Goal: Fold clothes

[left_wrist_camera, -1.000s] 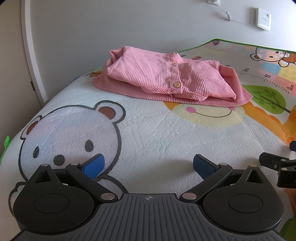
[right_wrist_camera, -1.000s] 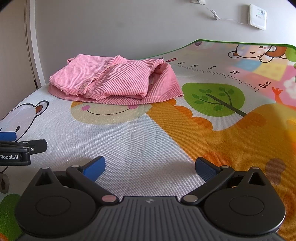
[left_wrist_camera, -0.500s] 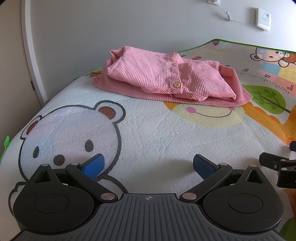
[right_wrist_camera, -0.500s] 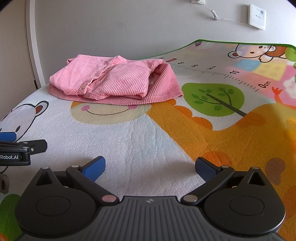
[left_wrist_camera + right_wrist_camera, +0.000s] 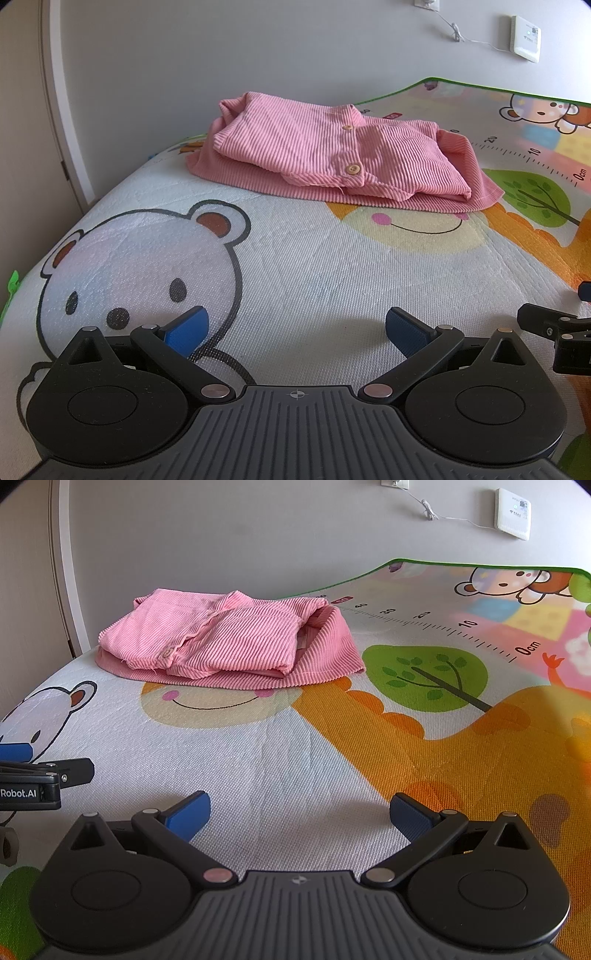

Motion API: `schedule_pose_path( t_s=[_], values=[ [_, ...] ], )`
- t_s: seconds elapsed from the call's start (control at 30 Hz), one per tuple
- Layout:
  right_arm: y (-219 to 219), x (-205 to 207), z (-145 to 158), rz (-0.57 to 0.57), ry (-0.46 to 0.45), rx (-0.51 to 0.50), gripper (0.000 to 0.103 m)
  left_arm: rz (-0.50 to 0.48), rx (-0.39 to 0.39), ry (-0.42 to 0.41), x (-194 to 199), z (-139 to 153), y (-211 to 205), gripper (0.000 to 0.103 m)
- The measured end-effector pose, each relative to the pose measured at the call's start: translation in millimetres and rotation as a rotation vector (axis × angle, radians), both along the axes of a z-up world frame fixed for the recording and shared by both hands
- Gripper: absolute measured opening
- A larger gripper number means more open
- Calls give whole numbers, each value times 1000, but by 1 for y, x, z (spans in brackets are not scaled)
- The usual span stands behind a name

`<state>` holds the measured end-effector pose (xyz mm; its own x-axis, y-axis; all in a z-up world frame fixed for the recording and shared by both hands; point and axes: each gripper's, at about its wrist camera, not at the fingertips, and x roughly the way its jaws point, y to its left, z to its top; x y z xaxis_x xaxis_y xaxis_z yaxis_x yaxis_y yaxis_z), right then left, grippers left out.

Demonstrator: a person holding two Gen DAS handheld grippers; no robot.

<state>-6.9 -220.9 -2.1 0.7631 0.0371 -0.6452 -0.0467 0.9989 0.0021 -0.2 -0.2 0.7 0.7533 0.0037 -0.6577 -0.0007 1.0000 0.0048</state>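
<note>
A pink ribbed cardigan with wooden buttons [image 5: 332, 158] [image 5: 229, 642] lies folded in a flat bundle at the far side of the cartoon play mat [image 5: 314, 266] [image 5: 332, 746], close to the wall. My left gripper [image 5: 295, 328] hovers low over the mat's white bear print, well short of the cardigan, open with nothing between its blue pads. My right gripper [image 5: 299, 814] is beside it to the right, also open and empty, over the white and orange print. Each gripper shows at the edge of the other's view.
A grey wall stands just behind the cardigan, with a white wall unit [image 5: 513, 515] and a cable. A white door frame [image 5: 62, 110] runs up the left. The mat's left edge drops off near the bear print.
</note>
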Motion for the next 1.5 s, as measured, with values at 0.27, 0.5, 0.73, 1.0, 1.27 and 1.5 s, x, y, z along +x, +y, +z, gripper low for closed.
schedule_pose_path(
  t_s=[0.27, 0.5, 0.73, 1.0, 1.27, 1.5],
  values=[
    [0, 0, 0, 0, -1, -1, 103, 0, 0, 0, 0, 0, 0, 103],
    [1, -1, 0, -2, -2, -1, 103, 0, 0, 0, 0, 0, 0, 103],
    [2, -1, 0, -5, -1, -3, 103, 0, 3, 0, 0, 0, -1, 103],
    [5, 0, 1, -16, 10, -17, 103, 2, 21, 14, 1, 2, -3, 103],
    [4, 2, 3, -5, 41, -16, 103, -70, 18, 49, 11, 11, 9, 103],
    [55, 17, 40, 239, -160, -360, 103, -189, 62, -39, 24, 41, 39, 103]
  ],
)
